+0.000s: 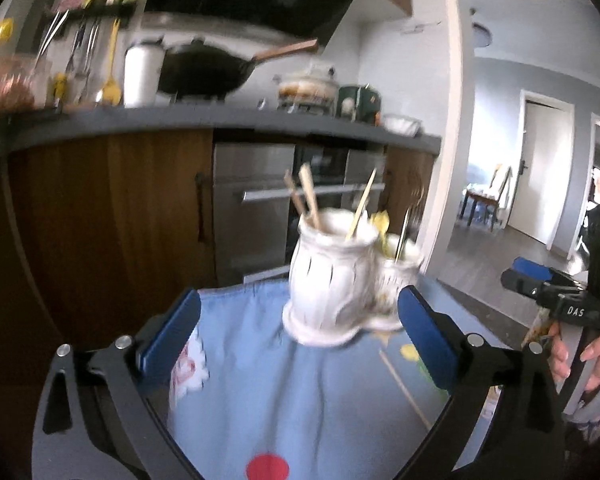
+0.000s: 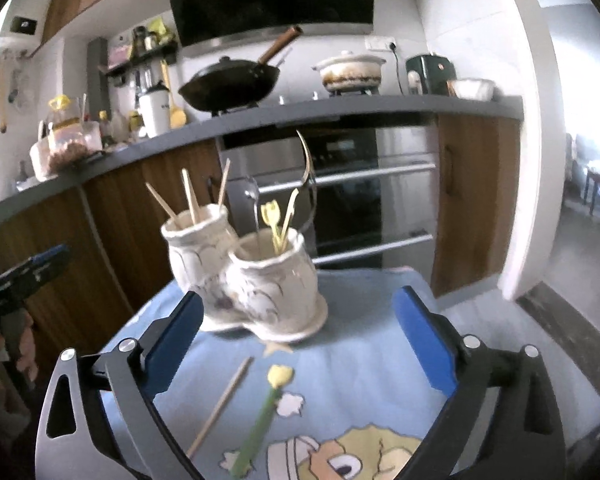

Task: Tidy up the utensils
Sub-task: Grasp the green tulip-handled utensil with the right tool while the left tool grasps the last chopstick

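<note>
Presently: both grippers, left [image 1: 298, 322] and right [image 2: 298, 328], spread wide, empty; loose chopstick [image 2: 220, 406] and green spoon [image 2: 266, 410] near holder [image 2: 256, 276]; pinch chopstick mid-length, drop upright.

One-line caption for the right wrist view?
Open right claw faces a twin utensil holder; a chopstick and green utensil lie loose.

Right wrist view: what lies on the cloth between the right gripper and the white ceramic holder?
A loose chopstick and a yellow-green utensil lie on the blue cloth there, short of the holder.
</note>
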The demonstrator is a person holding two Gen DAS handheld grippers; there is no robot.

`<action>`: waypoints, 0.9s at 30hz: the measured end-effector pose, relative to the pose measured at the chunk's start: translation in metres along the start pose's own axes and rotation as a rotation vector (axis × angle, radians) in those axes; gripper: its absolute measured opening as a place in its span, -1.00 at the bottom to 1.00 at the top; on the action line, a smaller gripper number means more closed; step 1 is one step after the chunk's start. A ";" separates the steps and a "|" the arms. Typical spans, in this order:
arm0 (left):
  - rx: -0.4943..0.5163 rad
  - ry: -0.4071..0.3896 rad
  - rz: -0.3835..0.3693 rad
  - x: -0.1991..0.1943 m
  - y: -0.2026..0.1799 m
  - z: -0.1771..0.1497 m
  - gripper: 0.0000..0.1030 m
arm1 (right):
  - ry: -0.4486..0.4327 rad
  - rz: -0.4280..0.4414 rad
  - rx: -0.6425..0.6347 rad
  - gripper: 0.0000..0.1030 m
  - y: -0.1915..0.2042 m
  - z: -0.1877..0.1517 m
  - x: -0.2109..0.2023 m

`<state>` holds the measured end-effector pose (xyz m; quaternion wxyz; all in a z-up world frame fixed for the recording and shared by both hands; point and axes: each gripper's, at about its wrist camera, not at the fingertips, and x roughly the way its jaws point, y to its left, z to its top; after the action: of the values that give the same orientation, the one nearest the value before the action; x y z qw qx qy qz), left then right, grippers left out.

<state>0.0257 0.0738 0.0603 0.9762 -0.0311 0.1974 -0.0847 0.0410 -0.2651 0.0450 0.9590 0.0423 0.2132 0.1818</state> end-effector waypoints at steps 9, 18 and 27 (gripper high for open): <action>0.013 0.155 -0.017 0.020 -0.018 -0.042 0.89 | 0.176 -0.029 -0.026 0.88 0.005 -0.031 0.029; 0.065 0.254 -0.029 0.044 -0.038 -0.063 0.89 | 0.291 -0.038 -0.066 0.88 0.011 -0.051 0.050; 0.077 0.283 -0.023 0.052 -0.039 -0.069 0.89 | 0.359 -0.047 -0.077 0.88 0.013 -0.062 0.065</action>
<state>0.0405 0.0246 -0.0193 0.9379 0.0166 0.3295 -0.1069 0.0652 -0.2287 -0.0341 0.9104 -0.0326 0.3750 0.1717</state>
